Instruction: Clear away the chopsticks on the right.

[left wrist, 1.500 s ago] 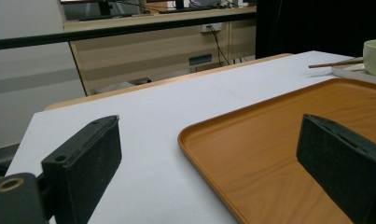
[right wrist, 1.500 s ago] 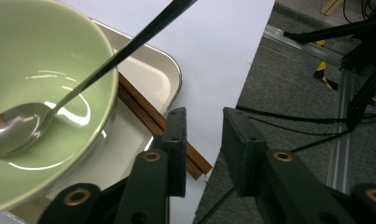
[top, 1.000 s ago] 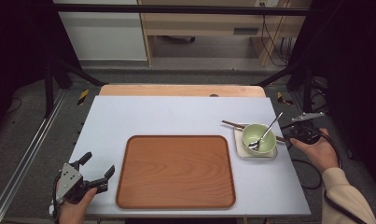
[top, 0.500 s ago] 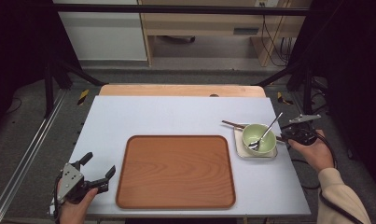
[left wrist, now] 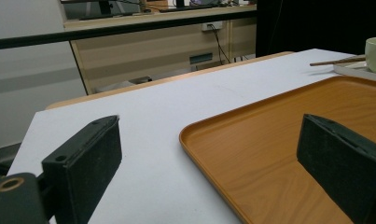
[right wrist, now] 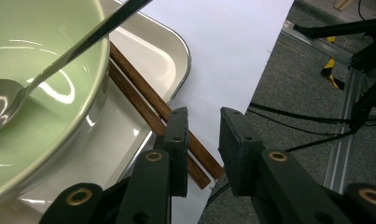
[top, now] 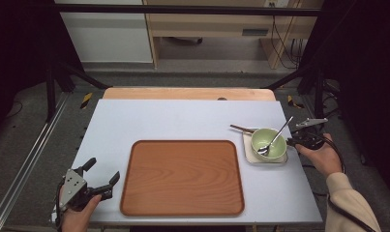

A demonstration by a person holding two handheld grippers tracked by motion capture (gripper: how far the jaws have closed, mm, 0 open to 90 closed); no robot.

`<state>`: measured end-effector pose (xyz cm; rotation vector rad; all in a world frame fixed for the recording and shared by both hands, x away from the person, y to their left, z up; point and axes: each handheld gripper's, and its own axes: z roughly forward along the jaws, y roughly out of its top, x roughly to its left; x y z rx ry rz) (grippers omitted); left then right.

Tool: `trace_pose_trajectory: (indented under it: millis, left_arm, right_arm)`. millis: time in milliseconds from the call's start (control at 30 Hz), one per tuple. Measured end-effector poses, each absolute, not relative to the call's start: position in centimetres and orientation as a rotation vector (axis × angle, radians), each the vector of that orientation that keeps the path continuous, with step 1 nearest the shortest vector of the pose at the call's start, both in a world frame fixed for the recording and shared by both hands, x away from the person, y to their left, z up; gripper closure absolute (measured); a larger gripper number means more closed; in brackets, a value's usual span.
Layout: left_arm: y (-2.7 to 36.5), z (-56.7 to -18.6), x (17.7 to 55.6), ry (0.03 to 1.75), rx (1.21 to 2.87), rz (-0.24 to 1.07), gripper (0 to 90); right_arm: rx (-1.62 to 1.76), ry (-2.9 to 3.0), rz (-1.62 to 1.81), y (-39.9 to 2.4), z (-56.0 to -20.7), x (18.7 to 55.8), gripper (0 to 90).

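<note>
The right gripper (right wrist: 202, 140) is narrowed over the chopsticks' (right wrist: 143, 100) near ends, jaws just closing, not yet pinching; they lie on the plate (right wrist: 169, 44) beside the bowl (right wrist: 50, 84). The left gripper (top: 99, 180) is kept wide apart, idle, by the tray (top: 183, 210)

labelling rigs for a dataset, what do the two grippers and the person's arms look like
Left gripper: black body, two flat black padded jaws, grey three-cornered plate with dark holes on top. Right gripper: black jaws on arms with brass-ringed pivots, grey plate, looping black cable. A beige sleeve covers the right forearm.
</note>
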<state>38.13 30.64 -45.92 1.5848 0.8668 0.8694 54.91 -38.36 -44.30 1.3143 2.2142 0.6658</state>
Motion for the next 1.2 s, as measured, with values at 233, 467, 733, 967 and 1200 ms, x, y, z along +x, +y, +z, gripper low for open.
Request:
trace_pose_trajectory:
  millis: [233,467,733,967,1200]
  left_arm:
    - [30.6,-45.9,38.1,0.864,1.590,0.870,6.3]
    - [30.6,-46.0,38.1,0.864,1.593,0.869,6.3]
    - [30.5,-46.1,38.2,0.867,1.595,0.866,6.3]
    - [30.5,-46.1,38.2,0.865,1.601,0.866,6.3]
    - [30.5,-46.1,38.2,0.864,1.603,0.862,6.3]
  right_arm:
    - [1.308,2.230,0.667,-38.5,-44.2,54.8,73.1]
    - [1.308,2.230,0.667,-38.5,-44.1,55.0,71.5]
    - [1.311,2.236,0.665,-38.6,-44.4,55.5,70.4]
    - [1.313,2.250,0.665,-38.6,-44.6,55.7,69.9]
    - [1.304,2.280,0.652,-38.5,-44.9,55.8,68.0]
